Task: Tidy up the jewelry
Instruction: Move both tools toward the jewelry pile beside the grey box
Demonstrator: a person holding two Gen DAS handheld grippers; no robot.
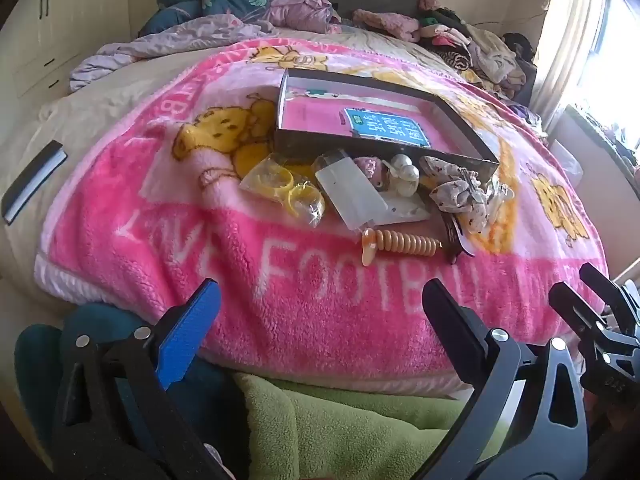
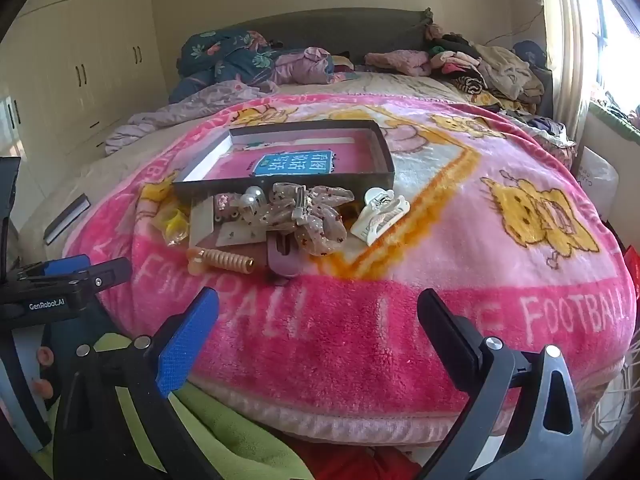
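Observation:
A dark shallow box (image 1: 384,148) (image 2: 288,188) with a pink lining lies on the pink blanket. A heap of accessories lies against its near wall: yellow rings in a clear bag (image 1: 288,192) (image 2: 175,229), pearl pieces (image 1: 402,178) (image 2: 250,202), a spotted fabric scrunchie (image 1: 460,194) (image 2: 316,220), a white claw clip (image 2: 380,216), a beige spiral hair tie (image 1: 400,243) (image 2: 222,261) and a purple clip (image 2: 282,258). My left gripper (image 1: 320,300) is open and empty, short of the heap. My right gripper (image 2: 318,308) is open and empty, also short of it.
The pink "FOOTBALL" blanket (image 1: 200,280) (image 2: 460,280) covers a bed. Piled clothes (image 1: 460,40) (image 2: 480,64) and quilts lie at the headboard. A dark book (image 1: 32,178) (image 2: 66,220) lies at the left. Green fleece (image 1: 340,432) lies under the grippers. Wardrobes stand left, a window right.

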